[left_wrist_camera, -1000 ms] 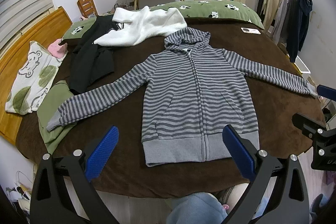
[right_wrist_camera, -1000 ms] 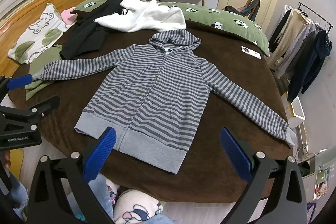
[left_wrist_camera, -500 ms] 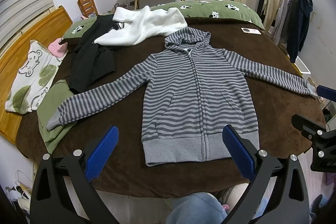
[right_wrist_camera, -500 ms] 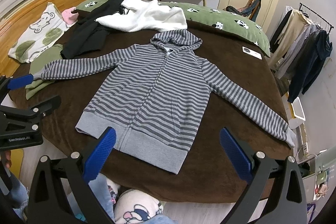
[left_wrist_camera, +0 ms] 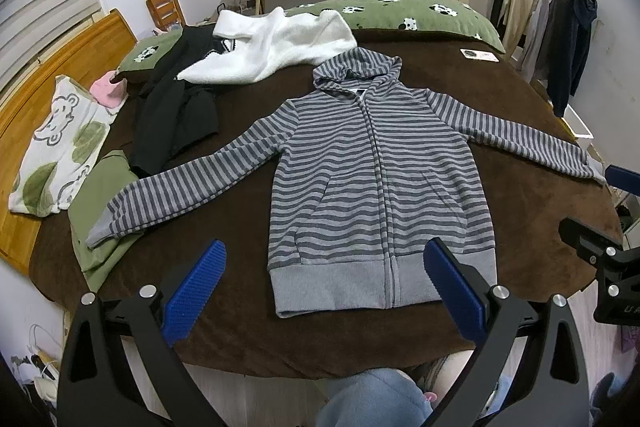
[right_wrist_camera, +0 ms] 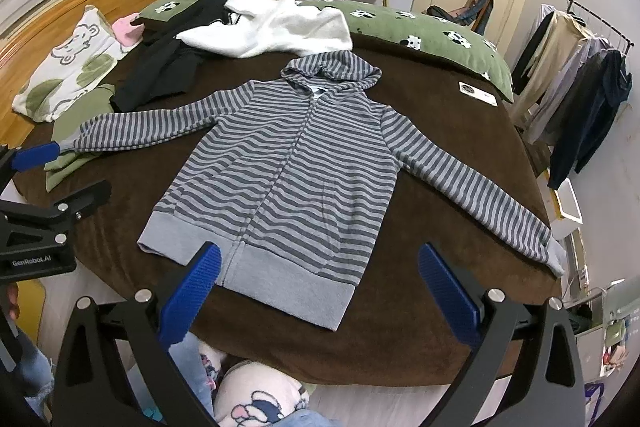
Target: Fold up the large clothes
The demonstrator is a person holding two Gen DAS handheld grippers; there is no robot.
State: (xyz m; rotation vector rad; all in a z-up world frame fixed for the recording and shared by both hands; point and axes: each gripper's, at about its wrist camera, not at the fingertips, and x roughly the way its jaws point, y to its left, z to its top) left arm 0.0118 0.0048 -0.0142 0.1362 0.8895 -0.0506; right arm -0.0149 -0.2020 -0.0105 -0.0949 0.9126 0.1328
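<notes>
- Nothing has shifted since the earlier frames: both tools hang above the near edge of the bed as before.
- Left tool point(left_wrist_camera: 322, 281) has its blue pads spread wide, empty; right tool point(right_wrist_camera: 318, 285) likewise.
- The striped hoodie point(left_wrist_camera: 376, 171) lies flat, zipped, on the brown blanket point(left_wrist_camera: 520, 227), sleeves stretched out to both sides.
- Beyond the hoodie's hood: a white fleece point(left_wrist_camera: 276, 47) and a black garment point(left_wrist_camera: 176, 111).
- The hoodie's left cuff rests on a green cloth point(left_wrist_camera: 100, 195).
- A clothes rack point(right_wrist_camera: 580, 75) stands past the right sleeve, partly cut off.
</notes>
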